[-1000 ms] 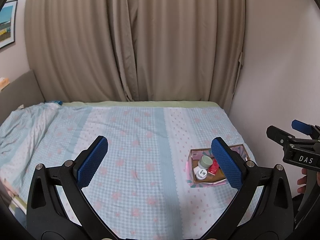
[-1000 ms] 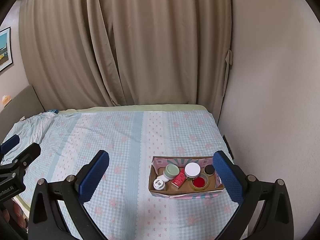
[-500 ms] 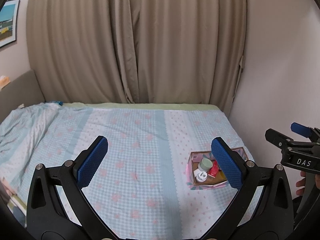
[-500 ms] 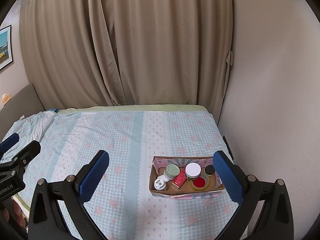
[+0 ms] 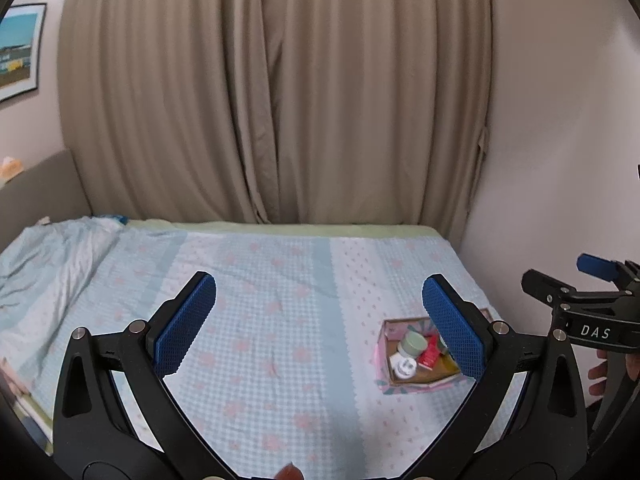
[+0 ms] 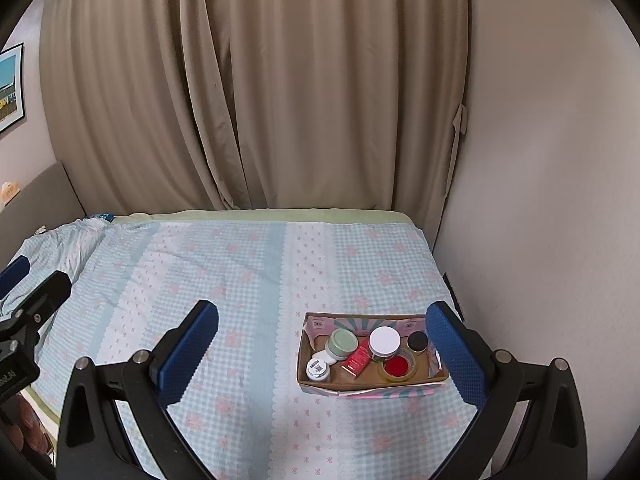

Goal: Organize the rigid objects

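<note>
A shallow cardboard box (image 6: 320, 323) with pink trim sits on the bed near its right edge. In it lie a green-lidded jar (image 6: 342, 342), a white-lidded jar (image 6: 384, 341), a red box (image 6: 357, 358), a black-lidded jar (image 6: 417, 341), a tape roll with a red centre (image 6: 397, 367) and a small white jar (image 6: 318, 369). My right gripper (image 6: 322, 354) is open and empty, held above the bed in front of the box. My left gripper (image 5: 320, 326) is open and empty, further left; the box (image 5: 383, 356) shows beside its right finger.
The bed (image 6: 224, 280) has a blue checked cover with pink flowers. Beige curtains (image 6: 260, 92) hang behind it and a bare wall (image 6: 540, 220) runs along its right side. A crumpled quilt (image 5: 36, 272) lies at the far left.
Both grippers have drawn back and risen slightly, so the box looks a little smaller and lower in the left wrist view. Both stay open. The box's contents have not moved.
</note>
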`<control>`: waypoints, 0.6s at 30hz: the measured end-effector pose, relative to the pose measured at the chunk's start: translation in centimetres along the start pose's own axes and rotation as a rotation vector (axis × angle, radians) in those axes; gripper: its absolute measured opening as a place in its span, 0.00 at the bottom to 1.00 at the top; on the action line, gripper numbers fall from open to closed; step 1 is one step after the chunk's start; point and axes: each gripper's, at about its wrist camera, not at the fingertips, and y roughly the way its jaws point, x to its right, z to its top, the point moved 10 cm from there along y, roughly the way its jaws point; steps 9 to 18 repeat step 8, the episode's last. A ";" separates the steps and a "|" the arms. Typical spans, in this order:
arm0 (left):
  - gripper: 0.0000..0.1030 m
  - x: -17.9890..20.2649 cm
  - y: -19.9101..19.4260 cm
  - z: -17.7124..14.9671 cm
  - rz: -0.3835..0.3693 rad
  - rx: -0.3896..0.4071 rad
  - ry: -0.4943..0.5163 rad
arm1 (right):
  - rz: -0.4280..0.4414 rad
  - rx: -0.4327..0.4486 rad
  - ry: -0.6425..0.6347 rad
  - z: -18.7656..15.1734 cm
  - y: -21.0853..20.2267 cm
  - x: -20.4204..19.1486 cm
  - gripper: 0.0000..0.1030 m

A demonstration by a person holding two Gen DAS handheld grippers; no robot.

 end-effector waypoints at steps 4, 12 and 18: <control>1.00 -0.4 0.1 0.4 0.028 0.018 0.005 | 0.001 0.001 -0.003 0.1 0.2 -0.1 1.00; 1.00 -0.5 0.4 0.3 0.019 0.025 0.003 | 0.004 -0.003 -0.001 0.1 0.3 -0.1 1.00; 1.00 -0.5 0.4 0.3 0.019 0.025 0.003 | 0.004 -0.003 -0.001 0.1 0.3 -0.1 1.00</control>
